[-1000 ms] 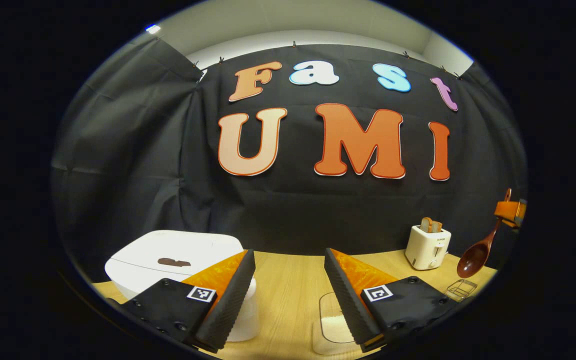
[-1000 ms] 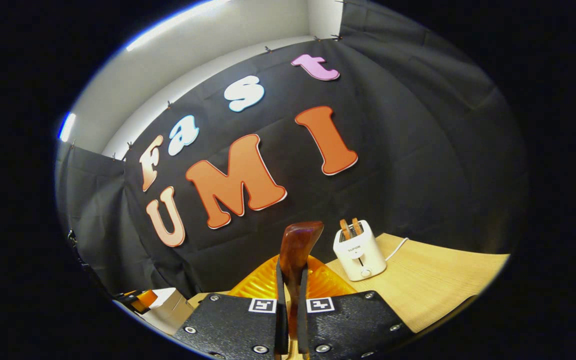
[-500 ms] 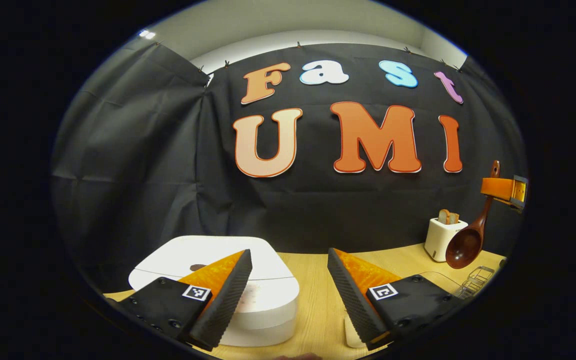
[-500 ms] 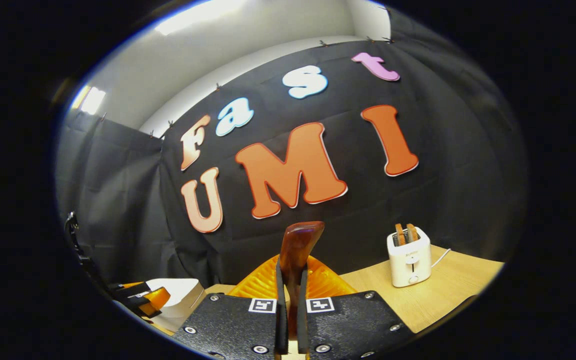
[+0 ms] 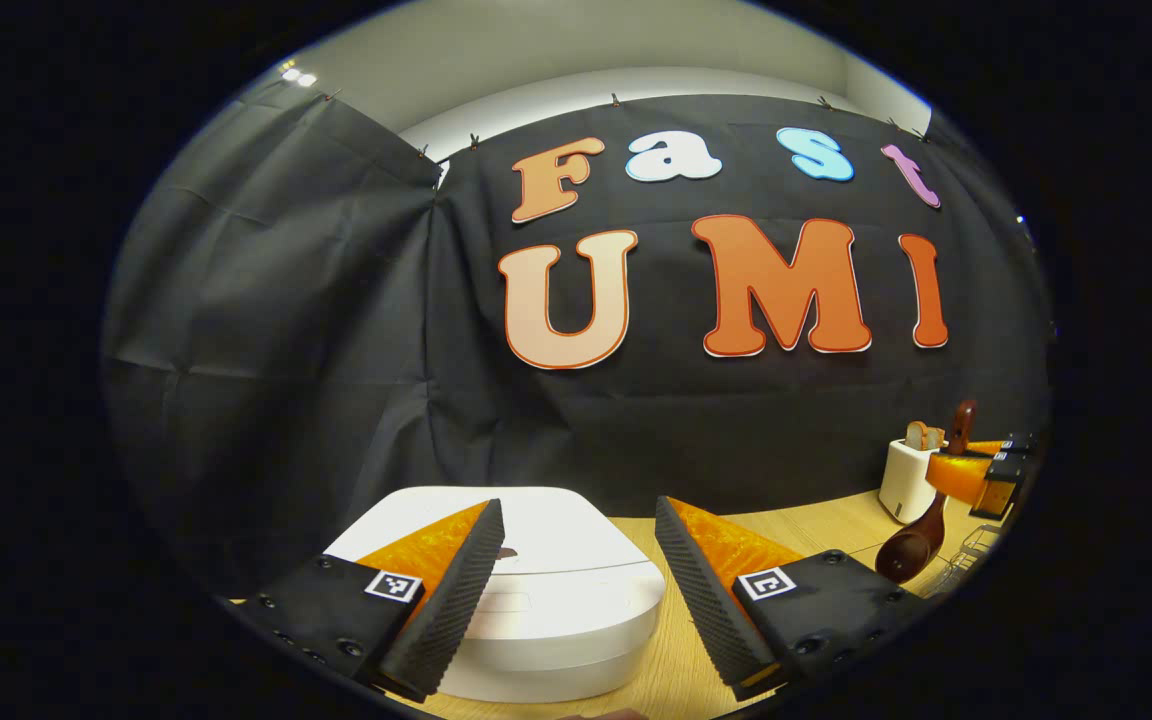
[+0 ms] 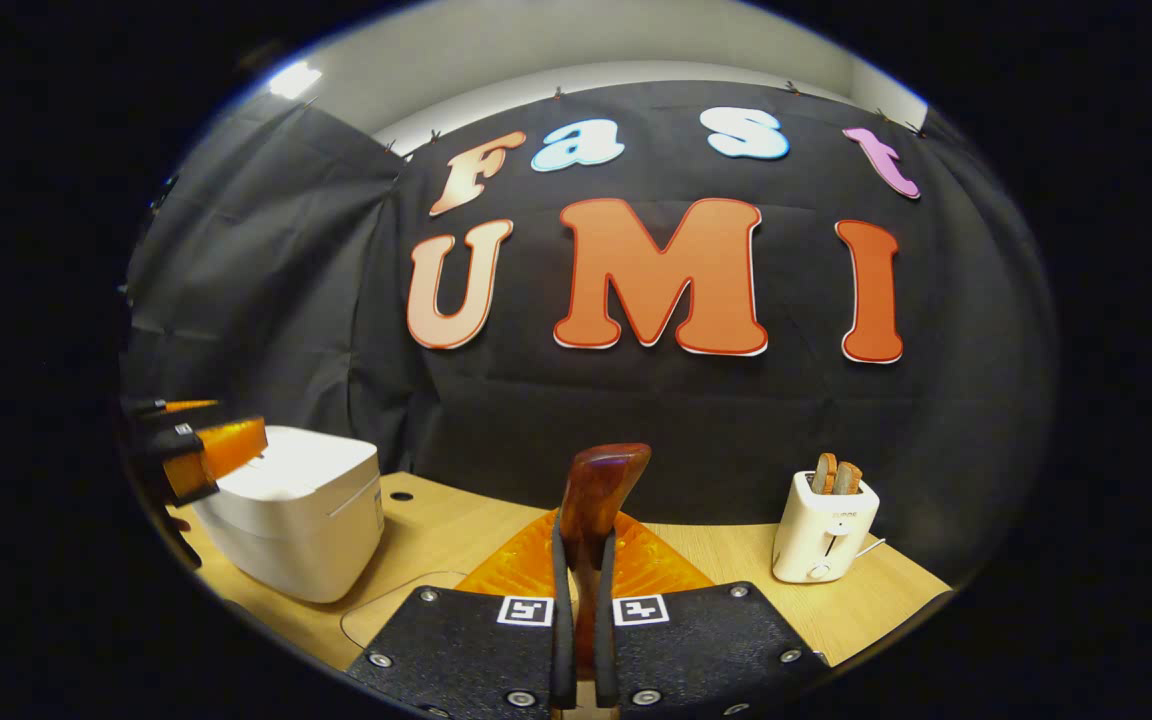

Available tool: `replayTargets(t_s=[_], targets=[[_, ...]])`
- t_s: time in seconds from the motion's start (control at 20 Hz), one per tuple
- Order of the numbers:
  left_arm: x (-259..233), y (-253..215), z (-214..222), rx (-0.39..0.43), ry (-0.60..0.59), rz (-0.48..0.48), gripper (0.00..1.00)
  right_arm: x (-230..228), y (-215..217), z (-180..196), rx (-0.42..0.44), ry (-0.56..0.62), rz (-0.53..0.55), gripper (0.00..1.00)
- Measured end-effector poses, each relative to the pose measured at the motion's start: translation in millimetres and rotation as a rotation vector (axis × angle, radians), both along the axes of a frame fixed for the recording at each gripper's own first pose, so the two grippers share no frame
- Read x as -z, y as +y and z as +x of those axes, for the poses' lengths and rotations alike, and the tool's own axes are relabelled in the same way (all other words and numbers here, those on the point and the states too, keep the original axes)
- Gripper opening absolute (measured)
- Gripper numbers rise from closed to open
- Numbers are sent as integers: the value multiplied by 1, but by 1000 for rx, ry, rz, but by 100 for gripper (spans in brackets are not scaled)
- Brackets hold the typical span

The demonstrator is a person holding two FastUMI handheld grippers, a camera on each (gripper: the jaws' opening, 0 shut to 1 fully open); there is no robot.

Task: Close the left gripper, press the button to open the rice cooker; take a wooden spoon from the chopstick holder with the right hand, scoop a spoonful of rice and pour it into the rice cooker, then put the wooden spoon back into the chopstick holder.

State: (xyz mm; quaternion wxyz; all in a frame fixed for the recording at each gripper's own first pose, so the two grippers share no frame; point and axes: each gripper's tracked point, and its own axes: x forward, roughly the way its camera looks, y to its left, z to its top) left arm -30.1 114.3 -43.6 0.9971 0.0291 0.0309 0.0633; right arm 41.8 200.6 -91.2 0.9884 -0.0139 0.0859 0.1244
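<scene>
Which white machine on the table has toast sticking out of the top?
The small toaster, standing at the right of the table, has bread slices poking from its top. The bigger white rice cooker on the left has a flat, closed lid.

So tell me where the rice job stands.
Done: the wooden spoon is out of the holder, clamped by its handle in the right hand-held gripper.

In hand: the spoon hangs bowl-down to the right of the rice cooker.

Left: the cooker's lid looks closed and the left hand-held gripper is open above it, so pressing the button, scooping, pouring and returning the spoon remain.
</scene>
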Motion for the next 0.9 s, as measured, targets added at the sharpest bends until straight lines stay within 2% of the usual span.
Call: replayTargets(t_s=[0.15, 0.3, 0.35, 0.45, 0.5, 0.7, 0.8, 0.85, 0.9], targets=[[2, 6, 0, -10, 2, 4, 96, 20, 5, 2, 1, 36, -95, 7], [4, 11, 0, -14, 3, -1, 99, 52, 11, -1, -19, 100, -182, 8], [4, 12, 0, -16, 2, -1, 96, 64, 11, -6, -23, 135, -196, 8], [4, 16, 0, -23, 0, -2, 99, 68, 13, -13, -22, 148, -187, 8], [7, 17, 0, -23, 0, -5, 96, 69, 16, -16, -19, 164, -151, 8], [10, 22, 0, -25, 7, -14, 99, 71, 15, -22, 22, 229, -16, 8], [13, 26, -1, -33, 11, -14, 96, 72, 17, -22, 52, 271, 95, 7], [14, 27, -2, -34, 11, -14, 99, 73, 23, -24, 53, 304, 166, 8], [13, 29, -2, -37, 12, -14, 96, 72, 31, -27, 43, 331, 235, 8]])
